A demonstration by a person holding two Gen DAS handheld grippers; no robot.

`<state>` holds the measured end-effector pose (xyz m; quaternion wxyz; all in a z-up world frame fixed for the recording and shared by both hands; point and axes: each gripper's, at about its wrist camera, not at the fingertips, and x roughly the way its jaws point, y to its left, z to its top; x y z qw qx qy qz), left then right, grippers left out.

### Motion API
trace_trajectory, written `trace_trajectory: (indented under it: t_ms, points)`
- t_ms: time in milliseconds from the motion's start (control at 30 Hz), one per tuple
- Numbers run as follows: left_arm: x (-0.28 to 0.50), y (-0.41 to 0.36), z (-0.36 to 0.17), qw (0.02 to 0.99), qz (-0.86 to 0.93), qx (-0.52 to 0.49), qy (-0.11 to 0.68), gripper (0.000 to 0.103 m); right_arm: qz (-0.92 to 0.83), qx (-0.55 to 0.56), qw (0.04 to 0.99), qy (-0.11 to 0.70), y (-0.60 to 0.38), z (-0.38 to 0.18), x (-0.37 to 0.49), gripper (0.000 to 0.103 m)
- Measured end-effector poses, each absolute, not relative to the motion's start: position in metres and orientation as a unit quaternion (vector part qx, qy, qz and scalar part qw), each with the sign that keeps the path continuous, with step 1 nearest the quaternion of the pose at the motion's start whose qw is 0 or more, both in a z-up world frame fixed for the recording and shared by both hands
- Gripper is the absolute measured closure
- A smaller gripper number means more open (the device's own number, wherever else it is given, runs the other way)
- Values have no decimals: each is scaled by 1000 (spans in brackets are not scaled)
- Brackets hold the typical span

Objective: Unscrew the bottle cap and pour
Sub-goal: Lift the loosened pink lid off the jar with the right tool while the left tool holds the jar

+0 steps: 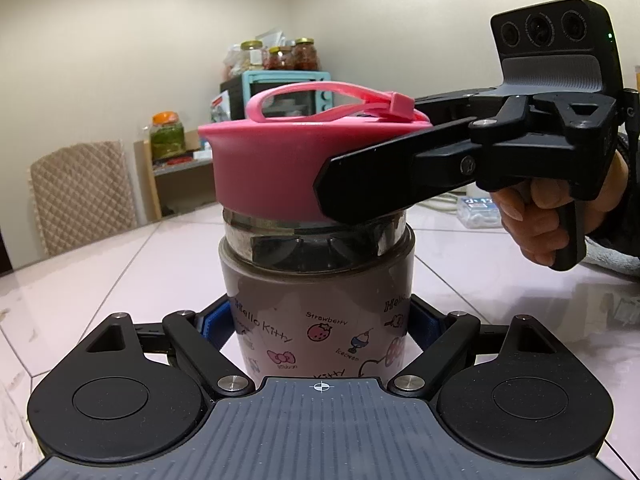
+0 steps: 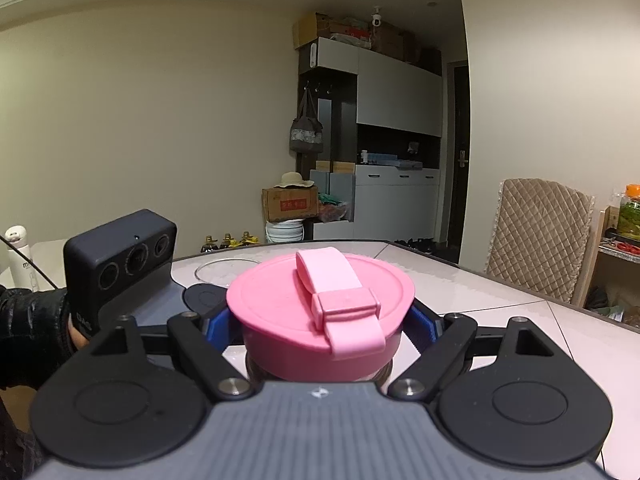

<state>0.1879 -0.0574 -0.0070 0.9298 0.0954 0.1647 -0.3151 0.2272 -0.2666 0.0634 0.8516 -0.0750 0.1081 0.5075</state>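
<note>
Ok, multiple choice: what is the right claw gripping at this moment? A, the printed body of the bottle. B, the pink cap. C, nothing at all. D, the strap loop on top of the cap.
B: the right claw is closed on the sides of the pink cap, while the left claw holds the bottle lower down.

Matt pink plastic cap (image 1: 276, 168), glossy printed bottle (image 1: 316, 320), polished table (image 1: 100, 280).

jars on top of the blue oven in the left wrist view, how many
3 jars: a pale-lidded one at left, a red-filled one in the middle, another at right. More may hide behind them.
</note>
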Motion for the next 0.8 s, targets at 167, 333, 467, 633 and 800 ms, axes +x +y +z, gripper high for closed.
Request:
trace_trajectory:
  t_ms: [167, 333, 467, 633, 800]
  points:
    - [186, -58, -7, 932, -312, 95, 159, 13, 502, -72, 856, 105, -265, 65, 226, 18]
    - [187, -58, -8, 935, -303, 94, 160, 13, 492, -70, 862, 100, -262, 67, 225, 18]
    - [188, -56, -8, 939, -291, 91, 161, 13, 478, -65, 870, 99, -259, 69, 225, 18]
    - [188, -50, -8, 945, -271, 86, 163, 13, 447, -53, 887, 101, -256, 73, 226, 18]
    - [188, -46, -9, 950, -250, 85, 166, 13, 420, -54, 900, 102, -253, 75, 225, 18]
